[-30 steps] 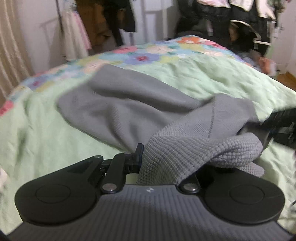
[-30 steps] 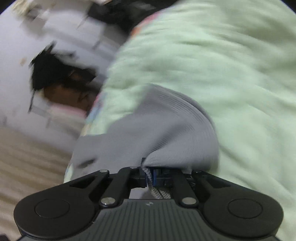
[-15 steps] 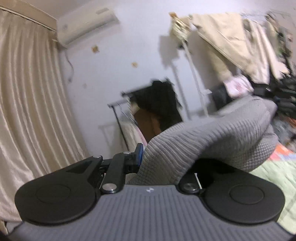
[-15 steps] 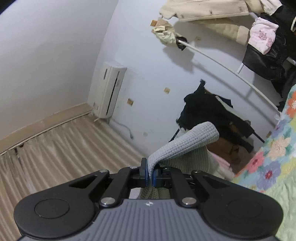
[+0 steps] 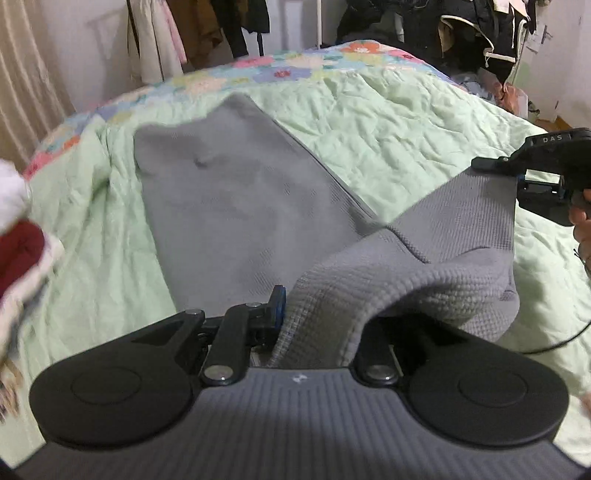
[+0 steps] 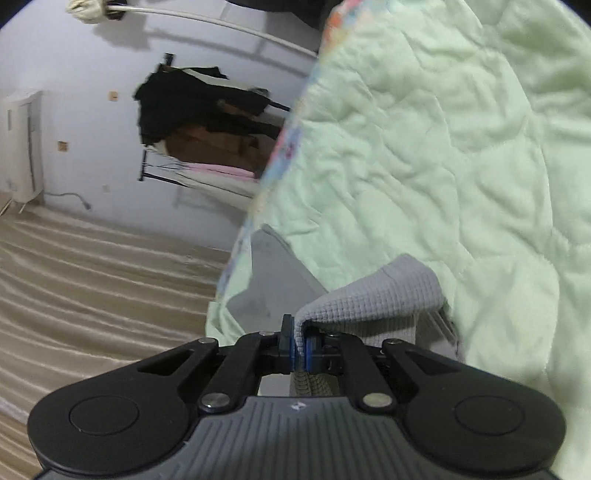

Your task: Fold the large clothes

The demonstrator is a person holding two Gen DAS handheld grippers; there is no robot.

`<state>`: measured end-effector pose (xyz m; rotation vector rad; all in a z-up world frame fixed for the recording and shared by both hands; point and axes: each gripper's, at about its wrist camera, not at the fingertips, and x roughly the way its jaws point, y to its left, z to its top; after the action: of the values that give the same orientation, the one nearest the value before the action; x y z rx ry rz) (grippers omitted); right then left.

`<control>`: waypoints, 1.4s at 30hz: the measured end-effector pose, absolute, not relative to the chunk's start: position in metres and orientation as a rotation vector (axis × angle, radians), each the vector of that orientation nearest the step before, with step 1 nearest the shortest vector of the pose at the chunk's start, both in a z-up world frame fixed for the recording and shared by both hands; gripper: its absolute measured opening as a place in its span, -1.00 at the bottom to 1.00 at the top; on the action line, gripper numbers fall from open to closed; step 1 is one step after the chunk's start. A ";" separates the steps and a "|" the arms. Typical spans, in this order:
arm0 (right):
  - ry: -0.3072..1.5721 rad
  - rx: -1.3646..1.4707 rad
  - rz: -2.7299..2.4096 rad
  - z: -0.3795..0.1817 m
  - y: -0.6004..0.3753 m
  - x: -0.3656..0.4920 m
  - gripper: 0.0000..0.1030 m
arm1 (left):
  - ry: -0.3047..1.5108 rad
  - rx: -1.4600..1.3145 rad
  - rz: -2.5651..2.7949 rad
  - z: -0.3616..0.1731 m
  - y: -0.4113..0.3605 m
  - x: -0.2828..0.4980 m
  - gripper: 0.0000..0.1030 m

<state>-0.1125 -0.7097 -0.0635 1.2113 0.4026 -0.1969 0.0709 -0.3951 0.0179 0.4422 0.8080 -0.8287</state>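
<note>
Grey waffle-knit, thick and soft, makes up the garment [image 5: 236, 206], which looks like trousers or a long knit piece; most of it lies flat on the pale green quilt [image 5: 399, 122] of the bed, running from the far left toward the near edge, while its near end is raised off the bedding and stretched between the two tools; the flat part is smooth with one small crease, a seam line runs down its right side, and the lifted part bunches into a rolled fold.

Holding both corners at once seems meant to keep the near edge taut so it can be carried over the far part in one even fold; the left gripper [image 5: 317, 332] has a thick bunch of the knit between its fingers, jaws fairly narrow and easing apart, the cloth not yet dropped; the right gripper [image 6: 300, 349] is pinched nearly shut on a thin edge of the same fabric, seen also at the right of the left view with a hand behind it.

A floral border [image 5: 295, 66] edges the quilt at the far side; beyond it clothes hang on a rack [image 5: 207, 26] against the wall; a beige curtain [image 6: 92, 280] fills the left of the right view; something red and white [image 5: 18, 251] sits blurred at the near left.
</note>
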 end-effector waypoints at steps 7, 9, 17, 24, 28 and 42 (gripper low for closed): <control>0.414 1.075 -0.137 -0.012 -0.746 0.015 -0.90 | 0.756 0.383 -0.784 0.045 -0.441 0.220 -0.52; 0.417 1.045 -0.127 0.003 -0.756 0.052 -0.90 | 0.751 0.349 -0.736 0.039 -0.461 0.279 -0.19; 0.489 0.998 -0.335 -0.027 -0.789 0.204 -0.32 | 0.875 0.131 -0.406 -0.053 -0.441 0.411 0.93; 0.598 0.903 -0.287 -0.047 -0.742 0.150 -0.02 | 0.853 -0.076 -0.538 -0.079 -0.339 0.348 0.95; 0.692 0.776 -0.179 -0.054 -0.707 0.122 -0.02 | 0.863 -0.043 -0.685 -0.082 -0.333 0.324 0.96; 0.827 0.670 -0.124 -0.025 -0.671 0.111 -0.01 | 0.964 0.275 -0.165 -0.054 -0.296 0.308 0.98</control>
<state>0.1111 -0.6711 -0.0248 0.6704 0.8267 -0.1244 0.3084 -0.2958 -0.0538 0.2755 0.9635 -0.1646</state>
